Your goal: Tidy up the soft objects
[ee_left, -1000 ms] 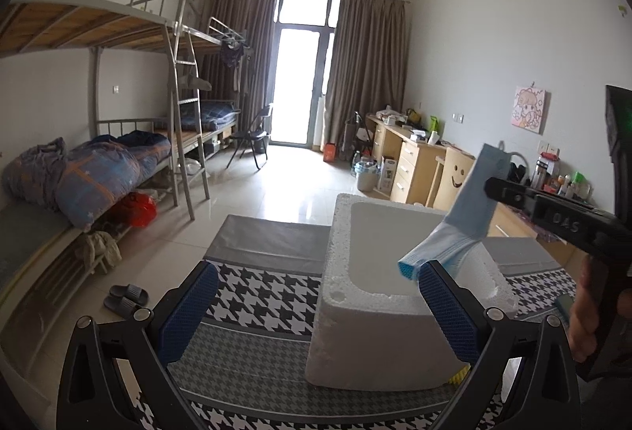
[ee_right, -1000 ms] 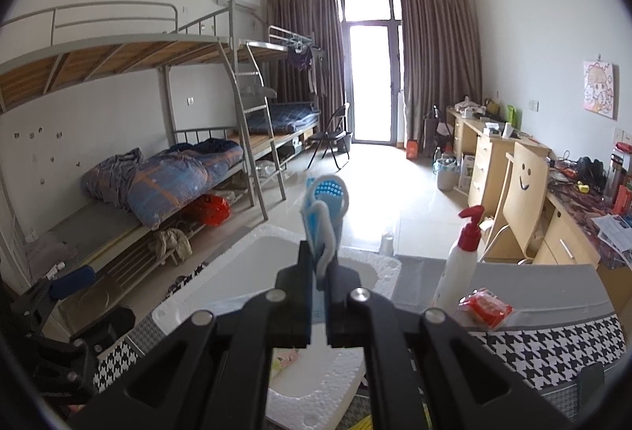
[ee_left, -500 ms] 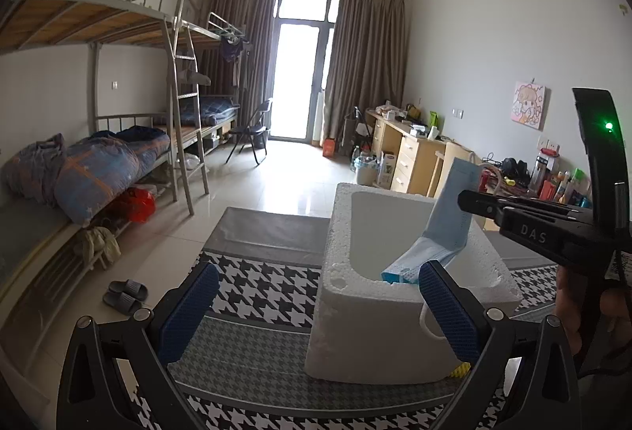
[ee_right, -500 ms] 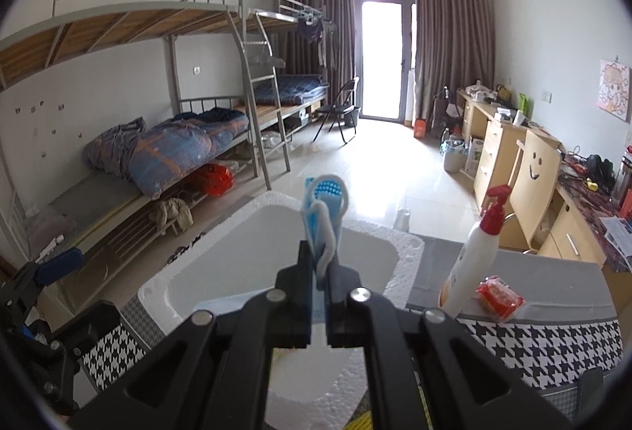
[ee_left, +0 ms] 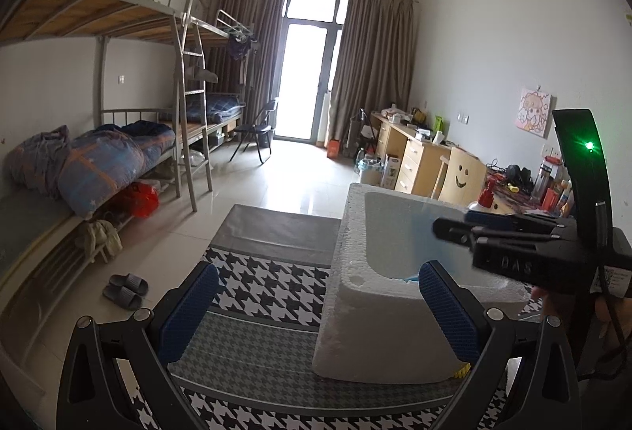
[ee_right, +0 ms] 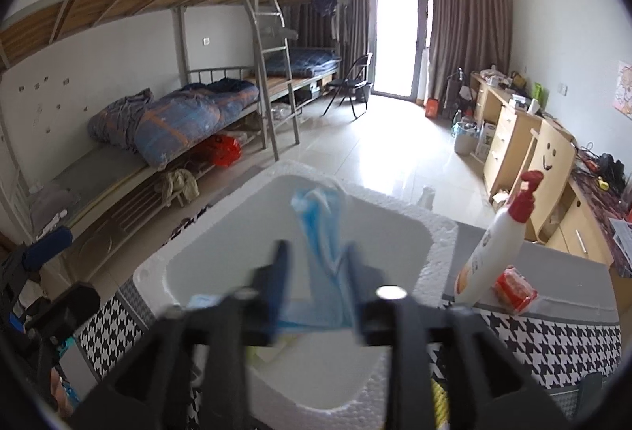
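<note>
The right gripper [ee_right: 314, 264] is opening its jaws over the white foam box [ee_right: 442, 232], letting the blue packet [ee_right: 322, 228] between them drop inside; the left gripper [ee_left: 316, 295] is hanging empty and spread; the bottle [ee_right: 493, 244] and red pack [ee_right: 515, 290] seemingly are waiting outside.

This is a shared dormitory bedroom, shown by the metal bunk beds [ee_left: 118, 47] with a ladder [ee_left: 189, 122] and rumpled quilt [ee_left: 98, 161], wooden desks [ee_left: 410, 153] along the wall, slippers [ee_left: 126, 290] on the tiled floor and curtained balcony door [ee_left: 308, 74].
</note>
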`<state>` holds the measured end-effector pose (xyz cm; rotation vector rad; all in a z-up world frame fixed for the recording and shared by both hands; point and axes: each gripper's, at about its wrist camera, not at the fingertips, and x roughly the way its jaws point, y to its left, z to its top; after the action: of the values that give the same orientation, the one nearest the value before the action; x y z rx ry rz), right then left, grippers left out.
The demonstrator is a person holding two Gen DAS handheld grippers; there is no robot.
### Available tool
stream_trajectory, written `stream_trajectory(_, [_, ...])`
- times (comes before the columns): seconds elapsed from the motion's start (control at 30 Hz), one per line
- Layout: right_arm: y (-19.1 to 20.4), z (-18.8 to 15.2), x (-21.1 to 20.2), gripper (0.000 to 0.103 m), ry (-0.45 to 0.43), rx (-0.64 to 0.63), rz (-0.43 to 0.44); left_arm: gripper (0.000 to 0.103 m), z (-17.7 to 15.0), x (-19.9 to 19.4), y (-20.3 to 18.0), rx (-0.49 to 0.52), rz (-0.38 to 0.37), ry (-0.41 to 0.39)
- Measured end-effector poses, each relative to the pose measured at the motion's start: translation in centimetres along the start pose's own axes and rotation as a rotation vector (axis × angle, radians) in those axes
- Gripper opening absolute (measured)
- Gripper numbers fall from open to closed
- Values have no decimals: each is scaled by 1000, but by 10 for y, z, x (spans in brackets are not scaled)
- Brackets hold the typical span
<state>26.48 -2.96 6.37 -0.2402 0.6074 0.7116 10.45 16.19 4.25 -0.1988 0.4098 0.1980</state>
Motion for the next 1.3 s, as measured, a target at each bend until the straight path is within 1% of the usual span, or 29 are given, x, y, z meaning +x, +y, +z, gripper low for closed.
stream_trajectory(0.07, [4,-1,0,70,0,-19,-4,102,0,0,0,-1,0,-1])
stream_trajectory(0.1, [7,-1,-1,72,-1,-31,-5,102,0,0,0,1,0,0])
stream_trajectory(0.2, [9,-2,-3,72,8,-53,-7,102,0,-2,1,2,0,-4])
stream_trajectory(0.43, [10,-4,-11,74,-15,-26,16,102,1,-7,-6,25,1,-13])
stream_trajectory(0.5, [10,-6,-17,84,-34,-26,10,102,1,-9,-9,31,1,-17])
stream_trajectory(0.57, [2,-6,-23,86,-58,-7,1,102,1,-12,-12,41,1,-19])
stream_trajectory(0.63, [-2,-7,-30,92,-74,13,18,102,1,-14,-15,45,0,-21])
stream_trajectory(0.7, [-4,-8,-36,94,-92,24,22,102,1,-16,-16,48,1,-23])
stream_trajectory(0.87, [-6,-12,-51,94,-130,38,22,102,2,-22,-23,60,-2,-32])
stream_trajectory(1.2, [-15,-23,-74,95,-173,56,-6,102,2,-38,-39,92,-23,-54])
stream_trajectory(1.3, [-18,-24,-79,95,-184,71,-3,102,1,-43,-42,97,-30,-61])
